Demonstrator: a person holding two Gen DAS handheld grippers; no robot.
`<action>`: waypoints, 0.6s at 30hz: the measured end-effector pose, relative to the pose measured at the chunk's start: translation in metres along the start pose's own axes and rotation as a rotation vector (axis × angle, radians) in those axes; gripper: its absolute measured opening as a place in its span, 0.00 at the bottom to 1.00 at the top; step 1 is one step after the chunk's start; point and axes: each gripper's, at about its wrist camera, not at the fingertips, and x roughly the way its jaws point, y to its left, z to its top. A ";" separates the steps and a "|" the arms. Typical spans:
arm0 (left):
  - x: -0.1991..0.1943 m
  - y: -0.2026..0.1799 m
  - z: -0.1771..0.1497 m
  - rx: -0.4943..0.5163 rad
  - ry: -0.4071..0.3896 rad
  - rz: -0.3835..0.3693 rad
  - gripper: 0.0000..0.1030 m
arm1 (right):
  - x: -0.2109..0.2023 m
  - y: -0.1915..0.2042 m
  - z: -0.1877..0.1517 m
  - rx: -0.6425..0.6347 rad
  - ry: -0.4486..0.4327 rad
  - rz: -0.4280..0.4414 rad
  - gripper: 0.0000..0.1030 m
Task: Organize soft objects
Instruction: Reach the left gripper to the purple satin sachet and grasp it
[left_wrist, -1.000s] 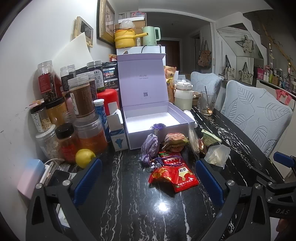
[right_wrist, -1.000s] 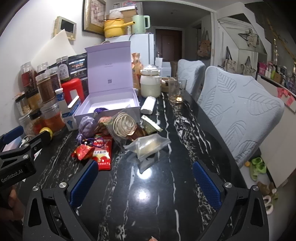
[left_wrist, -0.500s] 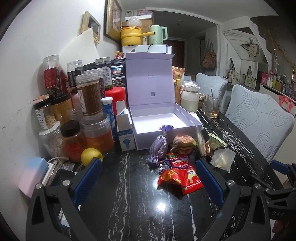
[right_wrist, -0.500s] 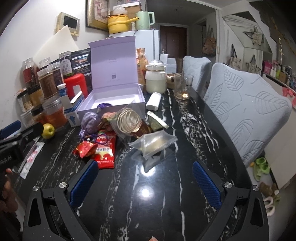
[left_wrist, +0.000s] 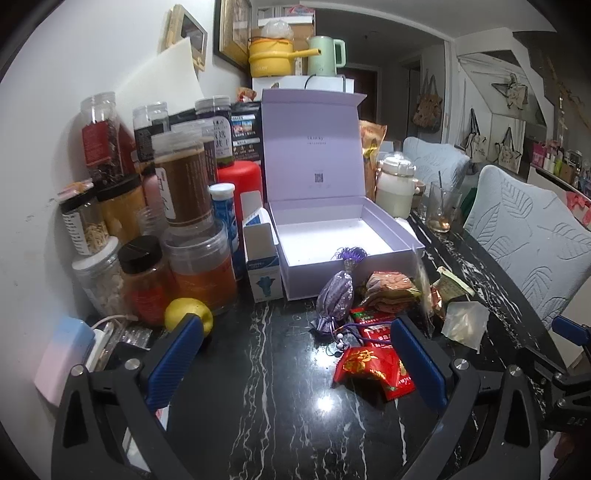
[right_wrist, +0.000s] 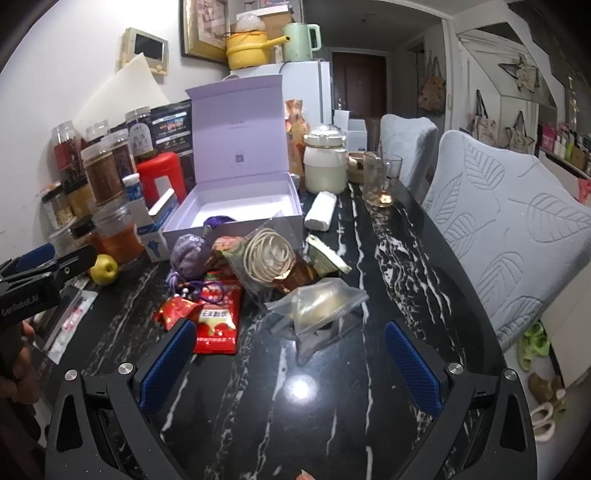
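left gripper (left_wrist: 295, 354): fingers spread wide, empty, low centre of frame over the black table (left_wrist: 266, 424)
right gripper (right_wrist: 288, 363): fingers wide apart, nothing between them, bottom centre
purple box (left_wrist: 332, 236): lid upright, centre frame; inside bare except the tassel of the purple pouch (left_wrist: 337, 295) hanging over its front wall
soft pile: pouch, red packets (left_wrist: 373, 365), folded cloth (left_wrist: 391, 290), all just in front of box
clear bag (right_wrist: 269, 254): holds coiled cord
zip bag (right_wrist: 317, 304): pale lump inside, centre
jars (left_wrist: 184, 206): left of frame, spices and grains
apple (left_wrist: 188, 315): beside the jars
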 end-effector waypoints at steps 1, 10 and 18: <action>0.005 0.000 0.001 -0.002 0.008 -0.003 1.00 | 0.002 -0.001 0.001 -0.002 0.005 -0.001 1.00; 0.050 -0.006 0.002 0.005 0.084 -0.022 1.00 | 0.031 -0.011 0.005 -0.007 0.052 -0.002 1.00; 0.091 -0.017 0.009 0.079 0.129 0.037 1.00 | 0.059 -0.015 0.012 -0.009 0.101 -0.008 1.00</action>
